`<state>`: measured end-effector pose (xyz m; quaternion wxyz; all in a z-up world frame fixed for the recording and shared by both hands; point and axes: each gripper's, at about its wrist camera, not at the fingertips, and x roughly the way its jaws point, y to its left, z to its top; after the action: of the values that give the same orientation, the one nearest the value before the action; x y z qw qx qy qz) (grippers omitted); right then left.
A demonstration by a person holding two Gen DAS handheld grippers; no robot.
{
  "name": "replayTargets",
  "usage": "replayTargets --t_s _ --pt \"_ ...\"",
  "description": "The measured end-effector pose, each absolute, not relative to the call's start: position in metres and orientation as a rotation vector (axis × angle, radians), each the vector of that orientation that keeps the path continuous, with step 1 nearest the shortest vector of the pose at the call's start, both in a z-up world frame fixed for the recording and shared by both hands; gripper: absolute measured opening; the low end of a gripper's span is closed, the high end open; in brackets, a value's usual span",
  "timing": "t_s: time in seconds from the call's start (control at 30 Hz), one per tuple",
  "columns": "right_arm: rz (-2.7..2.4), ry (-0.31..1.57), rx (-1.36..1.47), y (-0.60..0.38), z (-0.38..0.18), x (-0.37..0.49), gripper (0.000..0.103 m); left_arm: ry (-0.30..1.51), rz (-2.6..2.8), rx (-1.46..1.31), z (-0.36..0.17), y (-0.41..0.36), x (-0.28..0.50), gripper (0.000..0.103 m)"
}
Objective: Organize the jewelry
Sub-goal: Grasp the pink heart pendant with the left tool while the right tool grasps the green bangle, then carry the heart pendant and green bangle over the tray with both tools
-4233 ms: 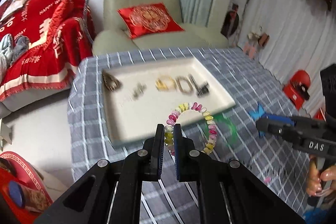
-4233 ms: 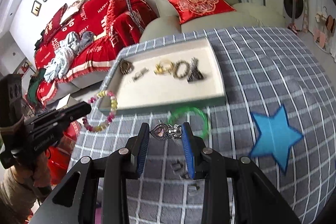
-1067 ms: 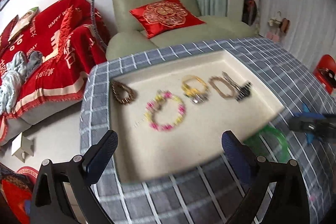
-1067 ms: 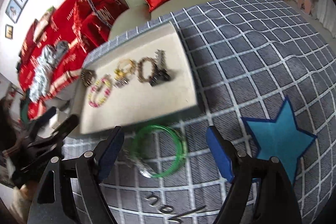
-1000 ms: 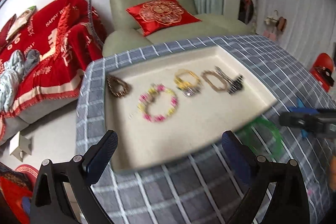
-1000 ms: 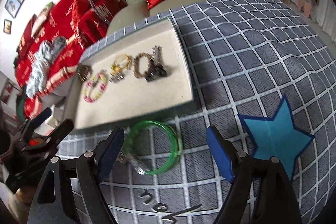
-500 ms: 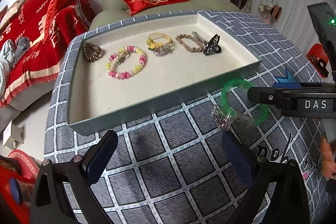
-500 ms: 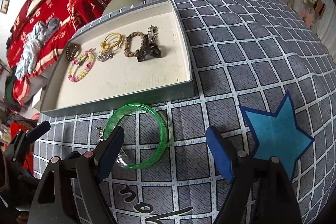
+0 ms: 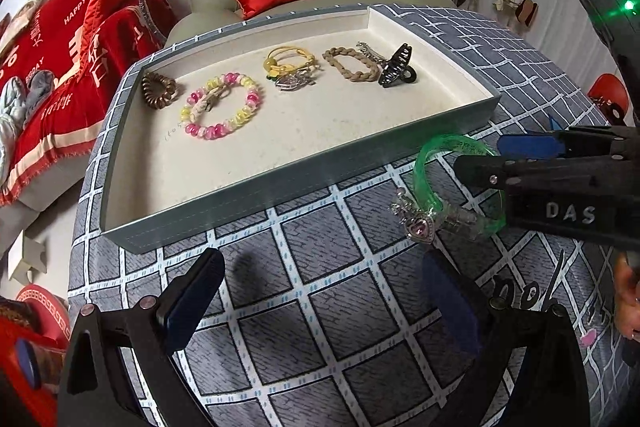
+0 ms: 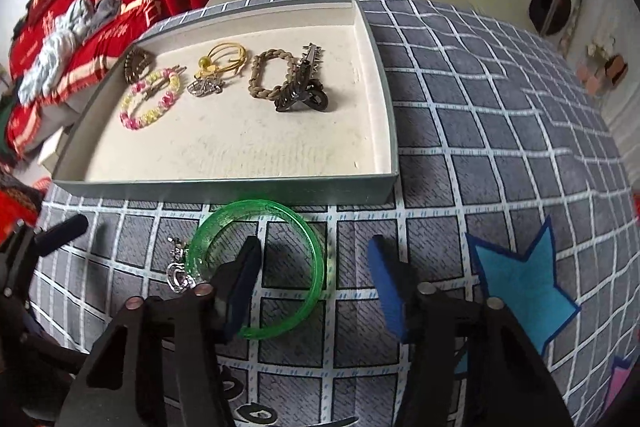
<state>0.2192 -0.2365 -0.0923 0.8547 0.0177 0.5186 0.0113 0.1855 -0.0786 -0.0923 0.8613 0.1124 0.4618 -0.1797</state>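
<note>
On the checked counter (image 10: 480, 131), just in front of the jewelry tray (image 10: 224, 183), the green bangle (image 10: 256, 263) lies beside a heart charm (image 9: 420, 229) while the right gripper (image 10: 312, 279) jaws are closing astride its rim, not yet pressing, and the left gripper (image 9: 320, 291) jaws gape empty.

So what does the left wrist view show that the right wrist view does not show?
Only the left wrist view shows the pink heart charm facing the camera and the right hand-held gripper, closing astride the green bangle rim. Only the right wrist view shows the blue star whole. Both share the tray, the beaded bracelet, the black claw clip and the checked cloth.
</note>
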Motion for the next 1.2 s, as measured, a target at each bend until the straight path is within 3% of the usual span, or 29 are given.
replayTargets --t_s 0.13,0.2,0.27,0.6,0.7,0.8,0.87,0.9,1.2 --pt "0.023 1.088 -0.022 -0.232 -0.093 0.219 0.039 0.967 -0.387 0.248 -0.093 -0.084 0.187 0.103" --pt "0.022 1.086 -0.020 -0.234 -0.092 0.218 0.019 0.969 -0.390 0.252 -0.094 -0.087 0.187 0.103" --pt "0.030 1.086 -0.009 -0.236 -0.092 0.218 0.012 0.970 -0.394 0.255 -0.095 -0.089 0.188 0.103" --pt "0.046 1.071 0.044 -0.245 -0.089 0.210 0.009 0.970 -0.415 0.268 -0.095 -0.102 0.192 0.102" --pt "0.044 1.064 0.057 -0.248 -0.086 0.208 0.009 0.973 -0.440 0.263 -0.092 -0.106 0.192 0.089" --pt "0.038 1.058 0.067 -0.252 -0.083 0.205 0.009 0.976 -0.485 0.264 -0.090 -0.112 0.189 0.069" --pt "0.036 1.055 0.088 -0.256 -0.081 0.204 0.009 0.968 -0.517 0.281 -0.088 -0.118 0.185 0.041" --pt "0.036 1.054 0.096 -0.257 -0.081 0.204 0.009 0.968 -0.527 0.288 -0.088 -0.120 0.184 0.036" --pt "0.042 1.021 0.201 -0.272 -0.070 0.193 0.009 0.971 -0.556 0.192 -0.077 -0.105 0.180 0.034"
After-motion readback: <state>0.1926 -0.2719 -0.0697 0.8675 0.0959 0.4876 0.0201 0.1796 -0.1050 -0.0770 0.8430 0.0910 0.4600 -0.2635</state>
